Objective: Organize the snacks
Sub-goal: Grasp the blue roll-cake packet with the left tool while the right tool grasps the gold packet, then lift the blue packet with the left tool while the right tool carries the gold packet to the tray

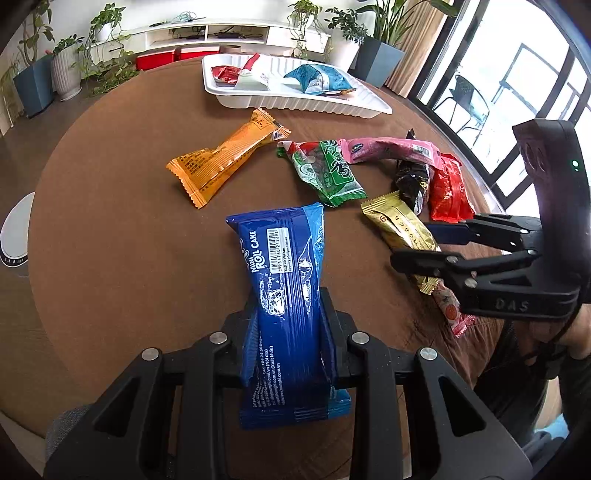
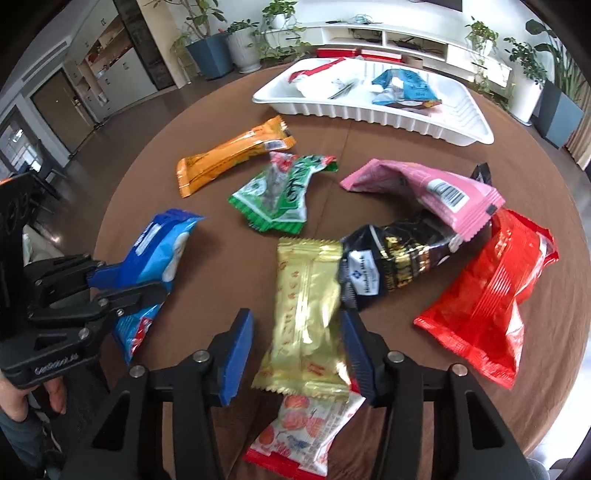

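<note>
The gold packet is blurred and covers the top of the strawberry packet.

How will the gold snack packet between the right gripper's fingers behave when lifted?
The gold snack packet is probably light and floppy: its crinkled foil looks thin. The glossy film may slip on the right gripper pads. Lifting could shift the strawberry packet underneath.

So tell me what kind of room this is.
Probably a living room or lounge: a round brown table, a long white media shelf along the wall, potted plants and tall windows.
</note>
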### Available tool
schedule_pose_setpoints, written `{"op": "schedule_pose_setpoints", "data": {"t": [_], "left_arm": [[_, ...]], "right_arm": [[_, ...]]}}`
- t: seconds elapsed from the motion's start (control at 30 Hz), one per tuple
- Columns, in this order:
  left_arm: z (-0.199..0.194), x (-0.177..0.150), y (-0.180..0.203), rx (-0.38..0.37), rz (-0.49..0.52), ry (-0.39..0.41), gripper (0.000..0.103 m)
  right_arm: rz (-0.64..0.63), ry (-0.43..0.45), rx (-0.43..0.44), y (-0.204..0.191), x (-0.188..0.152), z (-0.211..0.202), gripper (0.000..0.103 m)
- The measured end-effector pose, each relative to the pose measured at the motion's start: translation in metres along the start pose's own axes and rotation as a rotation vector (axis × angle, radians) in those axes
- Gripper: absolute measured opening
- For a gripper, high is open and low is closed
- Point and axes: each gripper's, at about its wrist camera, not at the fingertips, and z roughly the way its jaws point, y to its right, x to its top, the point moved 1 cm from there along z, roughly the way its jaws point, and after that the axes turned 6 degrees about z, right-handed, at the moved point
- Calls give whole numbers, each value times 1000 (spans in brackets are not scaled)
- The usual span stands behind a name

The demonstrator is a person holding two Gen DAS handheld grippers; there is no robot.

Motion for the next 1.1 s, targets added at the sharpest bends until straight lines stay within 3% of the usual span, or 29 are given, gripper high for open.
{"op": "schedule_pose_setpoints", "data": {"t": [0.23,0.4,0.5,1.1], "left_arm": [[4,1,1,2,6,-7,26],[5,1,3,5,12,-7,26],[5,0,3,8,16,-7,26],[-7,4,8,-52,-3,35,26]], "right_arm": [[-101,15,-88,-19,-4,5,53],[-116,9,-100,-23,-2,5,34],[-112,4,-94,-23,0,6,33],[84,51,168,-12,-4,-24,33]]}}
